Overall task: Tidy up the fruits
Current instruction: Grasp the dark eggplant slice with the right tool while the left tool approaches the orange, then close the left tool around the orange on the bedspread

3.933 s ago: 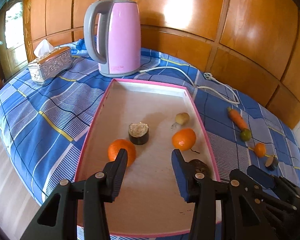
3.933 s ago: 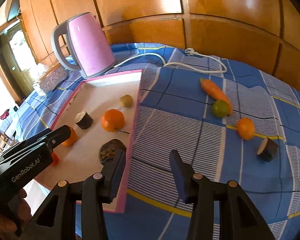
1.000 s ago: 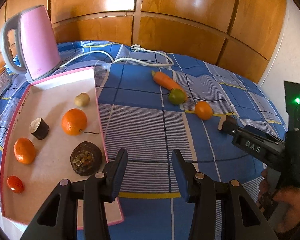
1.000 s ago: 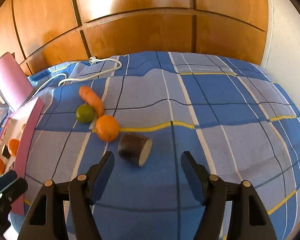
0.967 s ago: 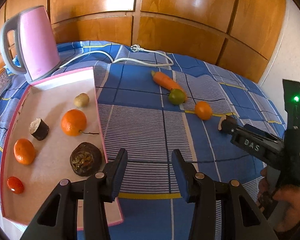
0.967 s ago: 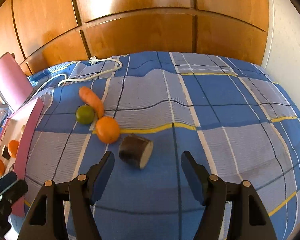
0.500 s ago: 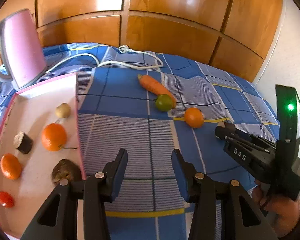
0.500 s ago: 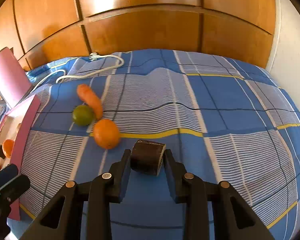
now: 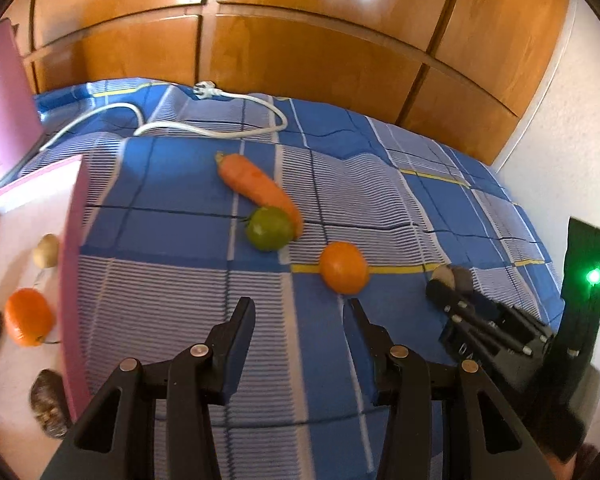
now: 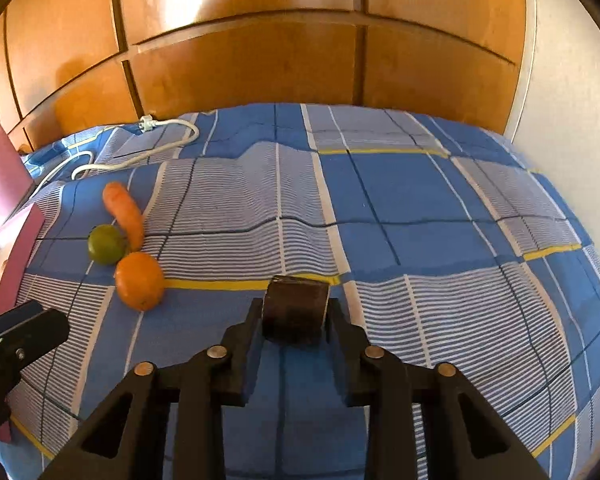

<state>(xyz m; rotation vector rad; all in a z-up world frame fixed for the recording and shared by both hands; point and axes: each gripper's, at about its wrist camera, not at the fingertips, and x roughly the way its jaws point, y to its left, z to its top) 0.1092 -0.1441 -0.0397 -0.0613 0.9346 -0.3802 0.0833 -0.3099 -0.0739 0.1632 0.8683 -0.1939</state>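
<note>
While my right gripper (image 10: pixel 294 322) clamps it from both sides, the dark cut piece (image 10: pixel 295 307) sits just over the blue checked cloth (image 10: pixel 420 220): a stubby, near-black chunk with a flat top edge, its pale cut face showing in the left view. Just to its left lie an orange (image 10: pixel 139 280), a green fruit (image 10: pixel 106 244) and a carrot (image 10: pixel 124 214), touching in a row. My left gripper (image 9: pixel 298 320) hangs parted and empty near the pink tray (image 9: pixel 73 264).

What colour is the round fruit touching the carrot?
Green round fruit, clearest in the left wrist view.
</note>
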